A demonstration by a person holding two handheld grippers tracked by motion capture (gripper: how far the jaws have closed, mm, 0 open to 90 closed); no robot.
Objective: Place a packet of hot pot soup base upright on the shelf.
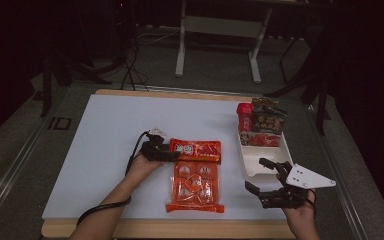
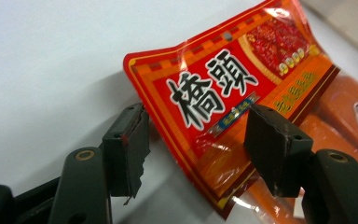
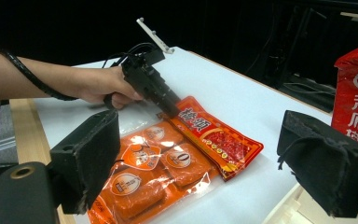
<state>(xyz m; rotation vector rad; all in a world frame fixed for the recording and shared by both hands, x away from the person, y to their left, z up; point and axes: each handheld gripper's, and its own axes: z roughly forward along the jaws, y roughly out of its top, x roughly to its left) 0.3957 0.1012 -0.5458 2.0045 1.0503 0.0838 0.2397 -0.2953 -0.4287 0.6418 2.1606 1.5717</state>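
A red sauce packet (image 1: 196,149) with black characters lies flat on the white table, across the far end of an orange multi-pack pouch (image 1: 195,185). My left gripper (image 1: 175,153) points right at the packet's left end. In the left gripper view its jaws stand open astride the packet's (image 2: 223,88) curled corner, one pad (image 2: 130,144) at the packet's edge and the other over its face. My right gripper (image 1: 255,174) hovers open near the front right, nothing between its jaws. From the right gripper view (image 3: 209,158) I see the left gripper (image 3: 172,109), the red packet (image 3: 219,137) and the orange pouch (image 3: 154,177).
A white tray (image 1: 260,167) stands right of the pouch, its far end holding a red carton (image 1: 244,117) and dark snack packets (image 1: 268,120). The table's wooden front edge (image 1: 180,229) runs just below the pouch. Table legs and cables stand on the floor beyond.
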